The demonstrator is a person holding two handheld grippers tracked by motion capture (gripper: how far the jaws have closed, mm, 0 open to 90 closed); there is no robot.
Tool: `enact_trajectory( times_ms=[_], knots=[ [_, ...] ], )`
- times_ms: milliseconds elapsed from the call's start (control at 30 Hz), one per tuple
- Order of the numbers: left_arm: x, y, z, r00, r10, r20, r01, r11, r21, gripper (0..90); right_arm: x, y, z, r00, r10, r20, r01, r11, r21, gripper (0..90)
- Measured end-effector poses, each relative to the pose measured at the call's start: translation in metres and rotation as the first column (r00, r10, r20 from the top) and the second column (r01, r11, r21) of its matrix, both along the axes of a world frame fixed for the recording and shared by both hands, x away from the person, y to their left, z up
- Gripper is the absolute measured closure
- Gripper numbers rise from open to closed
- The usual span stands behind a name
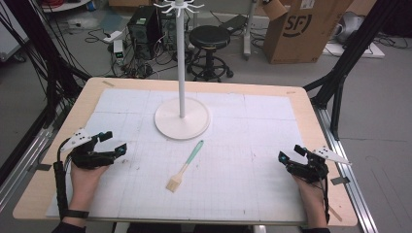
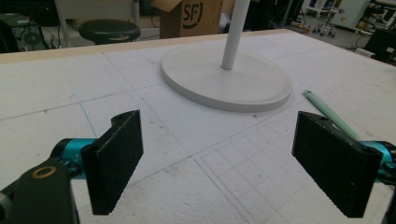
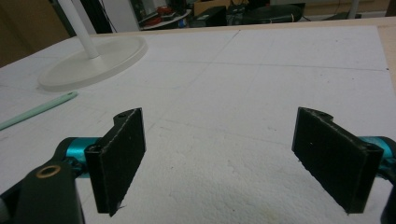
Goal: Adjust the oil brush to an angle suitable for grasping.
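Note:
A pastry brush with a mint-green handle and pale bristles lies flat near the middle of the white gridded mat. Behind it stands a white rack with a round base and a tall pole. My left gripper rests at the mat's left side, open, jaws wide apart with nothing between them; the base and the brush handle lie ahead of it. My right gripper sits at the right side, open and empty; the brush handle and the base lie off to its left.
The mat covers a light wooden table. Beyond the table stand a black stool, a cardboard box, computer gear and cables on the floor. Black frame legs rise at both sides.

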State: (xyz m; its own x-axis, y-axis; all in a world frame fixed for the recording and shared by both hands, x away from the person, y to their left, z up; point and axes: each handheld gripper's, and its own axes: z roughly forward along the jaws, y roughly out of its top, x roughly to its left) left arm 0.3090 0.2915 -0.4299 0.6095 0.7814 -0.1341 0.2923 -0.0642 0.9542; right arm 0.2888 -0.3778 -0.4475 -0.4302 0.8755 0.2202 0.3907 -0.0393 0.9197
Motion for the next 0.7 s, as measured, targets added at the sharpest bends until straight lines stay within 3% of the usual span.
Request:
enact_trajectory(
  times_ms=[700],
  knots=[
    [-0.005, -0.031, 0.018, 0.9949, -0.091, -0.044, 0.092, 0.9957, 0.015, 16.7, 0.000, 0.000, 0.000, 1.0000, -0.002, -0.001, 0.002, 1.0000, 0.005, 16.6]
  ],
)
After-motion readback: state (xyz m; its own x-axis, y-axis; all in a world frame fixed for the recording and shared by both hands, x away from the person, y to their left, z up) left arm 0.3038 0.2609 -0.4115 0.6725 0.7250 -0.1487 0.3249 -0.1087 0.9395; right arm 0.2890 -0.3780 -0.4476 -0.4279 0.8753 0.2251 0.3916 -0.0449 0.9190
